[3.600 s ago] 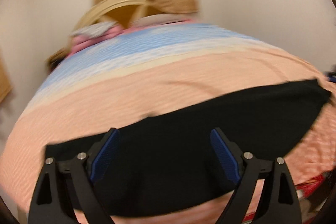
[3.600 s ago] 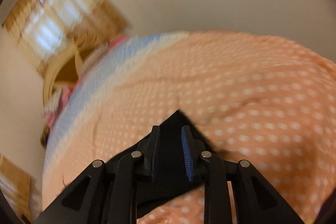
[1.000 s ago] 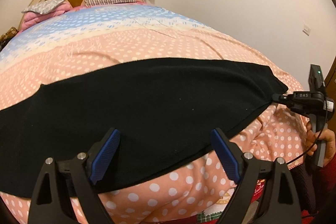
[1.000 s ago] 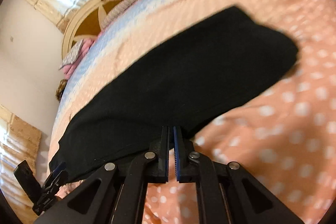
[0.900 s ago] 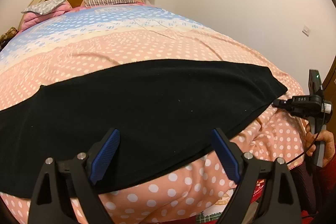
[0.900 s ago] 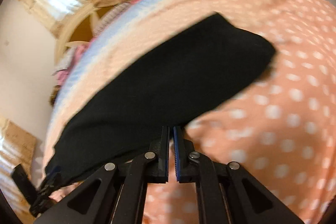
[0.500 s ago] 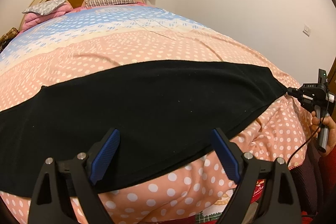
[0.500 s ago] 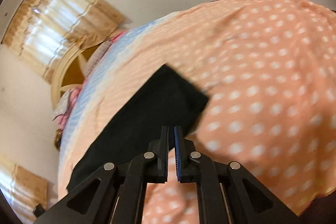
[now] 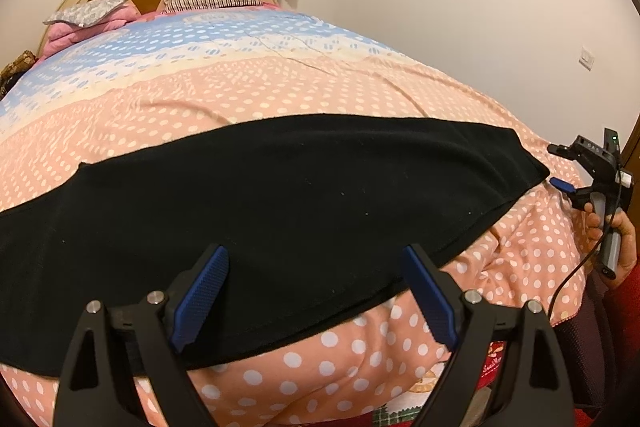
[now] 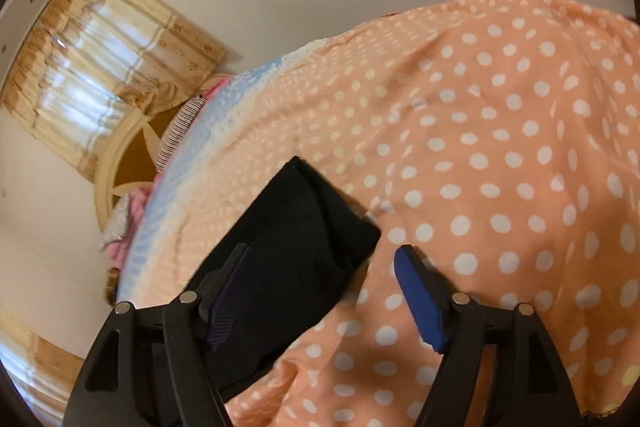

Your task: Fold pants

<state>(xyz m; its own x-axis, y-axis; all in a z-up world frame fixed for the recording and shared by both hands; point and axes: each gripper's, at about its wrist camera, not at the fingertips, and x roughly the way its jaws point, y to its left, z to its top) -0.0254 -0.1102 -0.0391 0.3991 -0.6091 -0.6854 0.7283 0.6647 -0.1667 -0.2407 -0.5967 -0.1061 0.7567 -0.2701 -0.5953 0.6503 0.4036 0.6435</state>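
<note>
Judging by the flat black pants (image 9: 280, 195) spread lengthwise across the bed (image 9: 280, 87), I've one fold done; cross folds remain. My left gripper (image 9: 316, 301) gapes empty above their near edge; my right gripper (image 10: 320, 291) gapes beside their end.
</note>
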